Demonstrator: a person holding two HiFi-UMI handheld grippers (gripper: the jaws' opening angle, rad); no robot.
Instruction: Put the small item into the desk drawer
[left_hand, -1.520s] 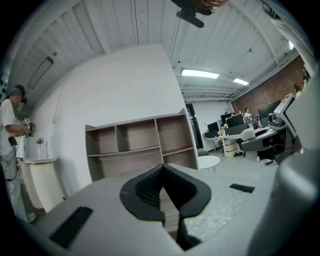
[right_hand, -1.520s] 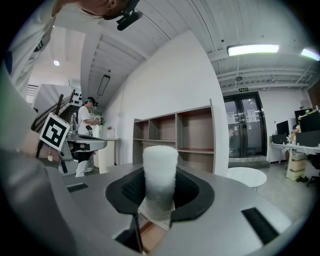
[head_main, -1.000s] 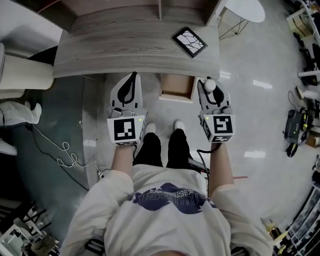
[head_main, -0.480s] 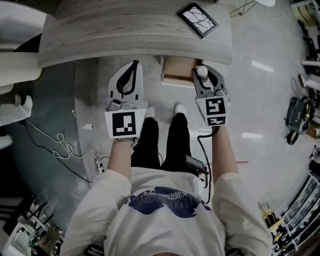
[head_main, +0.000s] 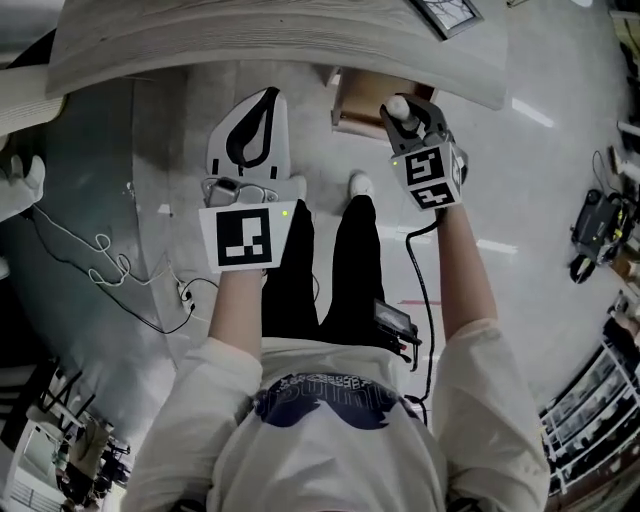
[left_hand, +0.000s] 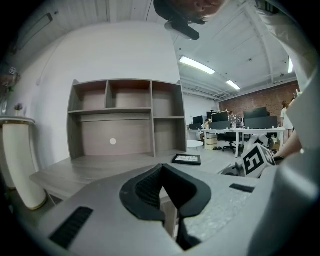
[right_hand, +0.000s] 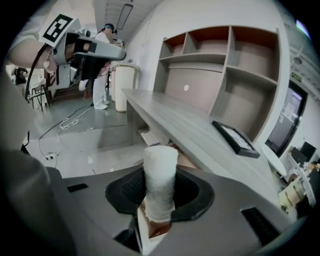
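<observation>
Below the desk's (head_main: 250, 45) front edge, I see the drawer (head_main: 358, 104) pulled out, its brown inside showing. I have the right gripper (head_main: 408, 112) up at the drawer's right front corner, and in the head view its tips overlap that corner; I cannot tell how high above the drawer they sit. The right gripper view shows the jaws partly closed and clamped on the small white cylinder (right_hand: 160, 175). It is a rough-textured roll with a brownish base, standing upright between the dark pads (right_hand: 125, 190) and poking out past them. So the task's item is in my right gripper, not in the drawer. My left gripper (head_main: 264, 97) is well to the left of the drawer, over the bare floor (head_main: 150, 150) beside the person's dark trouser legs (head_main: 320, 270). The left gripper view shows its jaws closed tip to tip with nothing between them. On the desk top, to the right, lies a black-framed picture (head_main: 447, 12). A grey shelf unit (left_hand: 125, 115) with open compartments stands at the back of the desk. A white cable (head_main: 85, 262) trails across the floor on the left.
</observation>
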